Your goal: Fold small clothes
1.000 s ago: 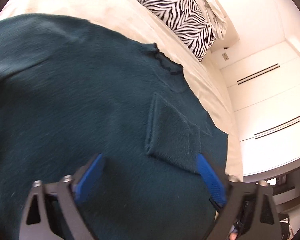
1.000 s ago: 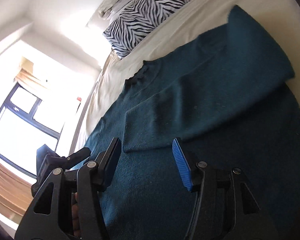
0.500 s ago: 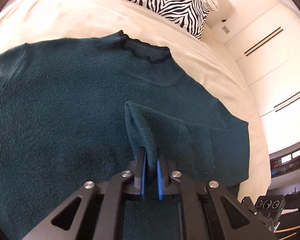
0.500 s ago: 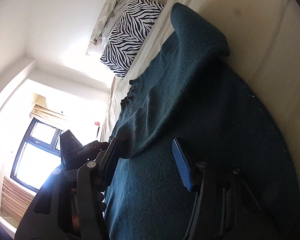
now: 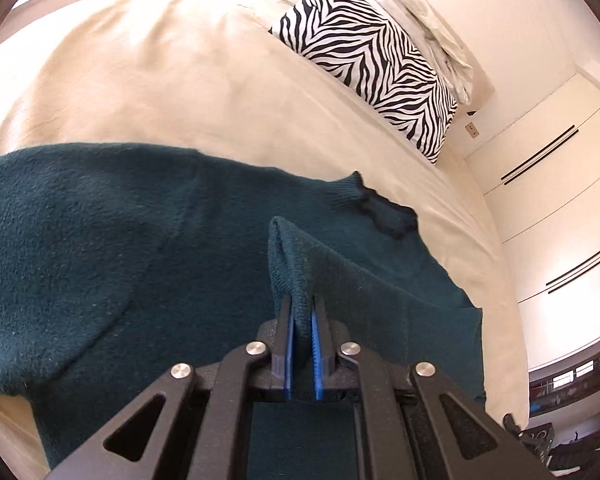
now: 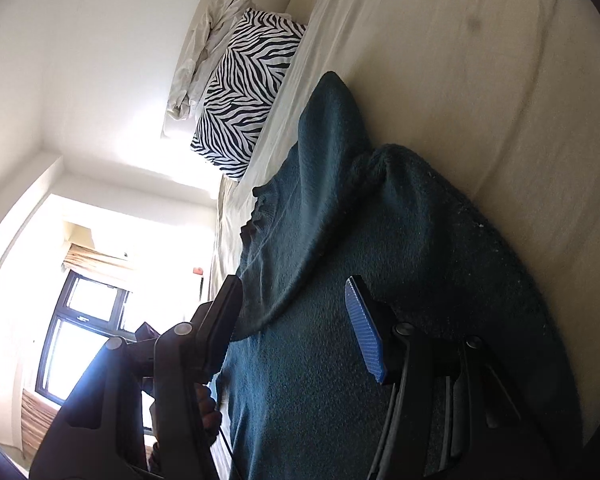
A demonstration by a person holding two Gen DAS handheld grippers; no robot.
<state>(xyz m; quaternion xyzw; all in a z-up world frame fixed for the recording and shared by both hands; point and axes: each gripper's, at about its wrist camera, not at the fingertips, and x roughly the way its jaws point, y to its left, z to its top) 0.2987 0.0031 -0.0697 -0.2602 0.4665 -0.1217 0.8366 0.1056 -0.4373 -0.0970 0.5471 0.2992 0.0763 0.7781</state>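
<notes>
A dark teal knit sweater [image 5: 100, 248] lies spread on a cream bed sheet [image 5: 148, 80]. Its ruffled collar [image 5: 384, 212] points toward the zebra pillow. My left gripper [image 5: 302, 320] is shut on the cuff of a sleeve [image 5: 296, 264] and holds it lifted above the sweater's body. In the right wrist view the sweater [image 6: 340, 280] fills the middle, with one part bunched up [image 6: 388, 160]. My right gripper [image 6: 296, 320] is open and empty just above the sweater's body.
A zebra-striped pillow [image 5: 376, 60] and crumpled white bedding [image 5: 424, 12] lie at the head of the bed. White wardrobe doors [image 5: 548, 200] stand to the right. A bright window [image 6: 84, 340] shows in the right wrist view, beyond the bed's edge.
My left gripper closed on the sleeve cuff and has lifted and carried it across the sweater. My right gripper stayed open and tilted, moving along the sweater.
</notes>
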